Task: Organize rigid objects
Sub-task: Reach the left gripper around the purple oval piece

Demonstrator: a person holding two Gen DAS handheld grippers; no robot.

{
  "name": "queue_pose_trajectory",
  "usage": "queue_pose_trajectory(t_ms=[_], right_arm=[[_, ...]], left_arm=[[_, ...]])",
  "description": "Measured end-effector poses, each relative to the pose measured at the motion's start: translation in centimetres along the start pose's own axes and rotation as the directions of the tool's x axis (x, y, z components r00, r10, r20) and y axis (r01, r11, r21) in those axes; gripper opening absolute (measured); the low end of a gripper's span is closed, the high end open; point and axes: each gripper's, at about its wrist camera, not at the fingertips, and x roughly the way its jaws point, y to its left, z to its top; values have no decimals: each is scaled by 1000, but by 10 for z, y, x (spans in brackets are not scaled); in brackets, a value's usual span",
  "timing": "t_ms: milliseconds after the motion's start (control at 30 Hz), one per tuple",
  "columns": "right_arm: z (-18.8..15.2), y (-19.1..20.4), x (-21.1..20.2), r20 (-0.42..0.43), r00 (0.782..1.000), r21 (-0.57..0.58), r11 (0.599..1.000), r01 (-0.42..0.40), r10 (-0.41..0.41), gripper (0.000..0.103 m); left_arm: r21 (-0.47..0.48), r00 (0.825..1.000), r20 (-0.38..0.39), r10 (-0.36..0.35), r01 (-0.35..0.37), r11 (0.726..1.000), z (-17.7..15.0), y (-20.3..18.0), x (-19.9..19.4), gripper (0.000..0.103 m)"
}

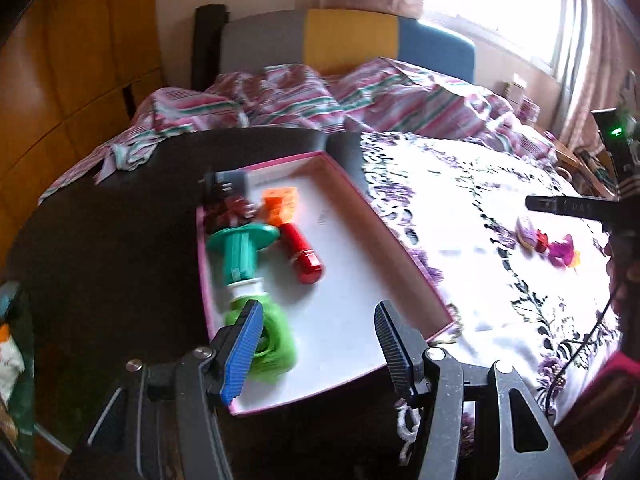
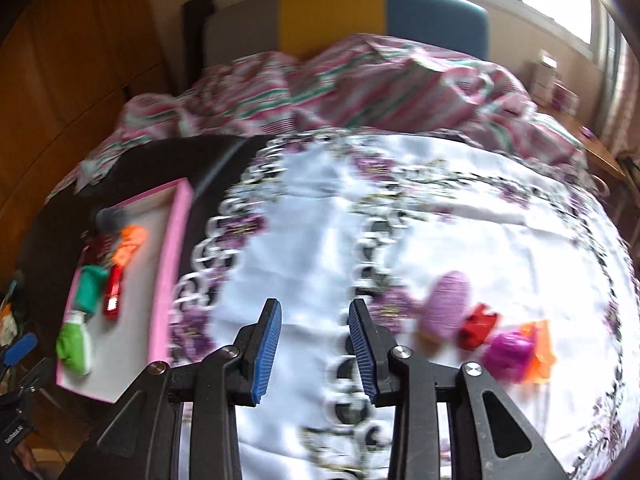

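Observation:
A pink-rimmed white tray (image 1: 404, 240) (image 2: 176, 240) lies on a dark table. In it are a teal and green plunger-like toy (image 1: 240, 256) (image 2: 90, 288), a red cylinder (image 1: 302, 256) (image 2: 113, 294), an orange piece (image 1: 282, 200) (image 2: 130, 242) and a dark piece (image 1: 226, 188). My left gripper (image 1: 316, 320) is open above the tray's near end, empty. My right gripper (image 2: 314, 320) is open and empty over the floral cloth. A lilac oval (image 2: 446, 304) (image 1: 526, 230), a red piece (image 2: 478, 326), a magenta piece (image 2: 508, 354) (image 1: 560, 252) and an orange piece (image 2: 540, 344) lie on the cloth to its right.
A white cloth with purple flowers (image 1: 480, 184) (image 2: 440, 208) covers the table's right part. A bed with striped bedding (image 1: 320, 96) (image 2: 360, 84) lies behind. A wooden wardrobe (image 1: 60, 80) stands at left. The right gripper's body (image 1: 576, 206) shows at the left view's right edge.

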Motion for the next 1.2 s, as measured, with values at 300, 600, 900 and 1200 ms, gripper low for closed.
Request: queue_pose_trajectory(t_ms=[300,600,900,1200], right_arm=[[-20,-162,-15,73,965,457,868,193,-253,35],[-38,-211,-11,27,986,672,733,103,-164,36],[-31,-199,-12,56,987,630,773,81,-149,36],[-32,-202,-8,58,991,643,764,56,-121,37]], left_arm=[[140,993,-9,-120,120,983,28,-66,15,67],[246,969,-135,-206,234,941,48,-157,74,69],[331,936,-215,-278,338,881,75,-246,128,69],[294,908,-282,-308,388,873,102,-300,181,74]])
